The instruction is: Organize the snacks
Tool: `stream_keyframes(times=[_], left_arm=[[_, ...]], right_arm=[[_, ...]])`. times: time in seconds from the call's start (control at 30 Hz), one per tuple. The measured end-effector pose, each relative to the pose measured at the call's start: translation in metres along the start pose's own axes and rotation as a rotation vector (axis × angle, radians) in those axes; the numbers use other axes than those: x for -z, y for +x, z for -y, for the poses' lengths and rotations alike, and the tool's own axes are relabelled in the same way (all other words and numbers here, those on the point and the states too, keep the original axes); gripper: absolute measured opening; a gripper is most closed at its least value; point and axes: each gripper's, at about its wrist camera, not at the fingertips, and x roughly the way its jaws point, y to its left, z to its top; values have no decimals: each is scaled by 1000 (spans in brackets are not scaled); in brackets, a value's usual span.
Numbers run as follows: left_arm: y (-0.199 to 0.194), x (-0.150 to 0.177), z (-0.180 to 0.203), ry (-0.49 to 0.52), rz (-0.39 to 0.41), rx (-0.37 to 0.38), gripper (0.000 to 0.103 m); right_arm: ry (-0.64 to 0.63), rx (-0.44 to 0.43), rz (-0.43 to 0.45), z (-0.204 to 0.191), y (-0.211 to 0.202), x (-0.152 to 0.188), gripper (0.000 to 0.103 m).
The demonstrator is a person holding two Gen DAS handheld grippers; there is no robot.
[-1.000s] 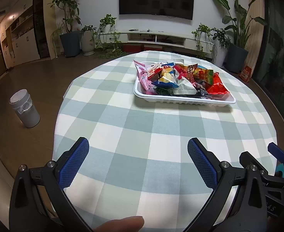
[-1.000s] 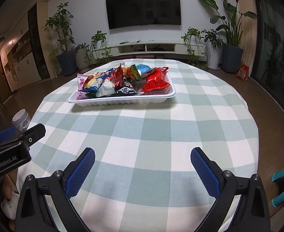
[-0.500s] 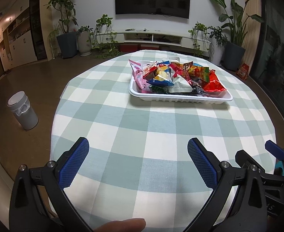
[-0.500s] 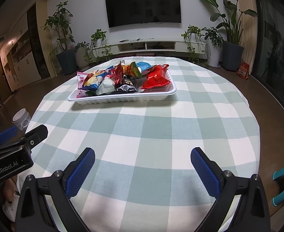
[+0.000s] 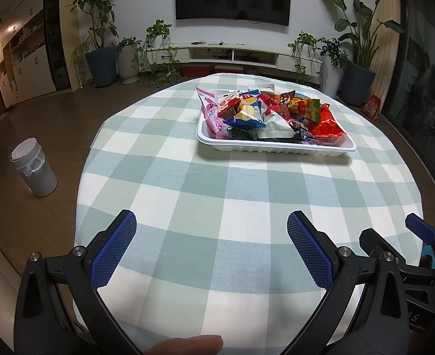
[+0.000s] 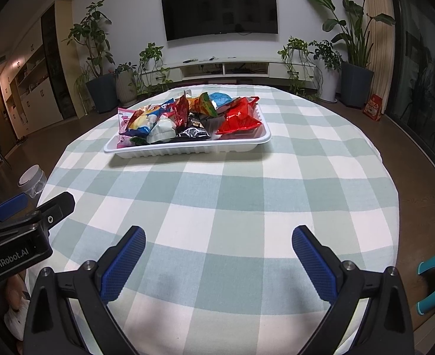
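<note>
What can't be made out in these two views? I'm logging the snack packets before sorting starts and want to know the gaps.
- Packets low in the white tray: buried under the upper packets in both views, so no full count.
- Print on the red packet and black packet: too small to read.
- Tray's far side: hidden behind the heap.
- Left gripper and right gripper: handles cut off by the bottom edge.

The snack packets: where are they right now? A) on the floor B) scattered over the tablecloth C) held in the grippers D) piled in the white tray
D: the snack packets lie heaped in the white tray; the left gripper and right gripper are open and empty.
</note>
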Motion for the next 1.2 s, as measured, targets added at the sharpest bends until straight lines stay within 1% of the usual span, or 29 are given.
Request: stream_keyframes(times=[1.2], left_arm=[[0, 5, 2, 6, -9, 9, 103]], right_arm=[[1, -1, -4, -1, -1, 1, 102]])
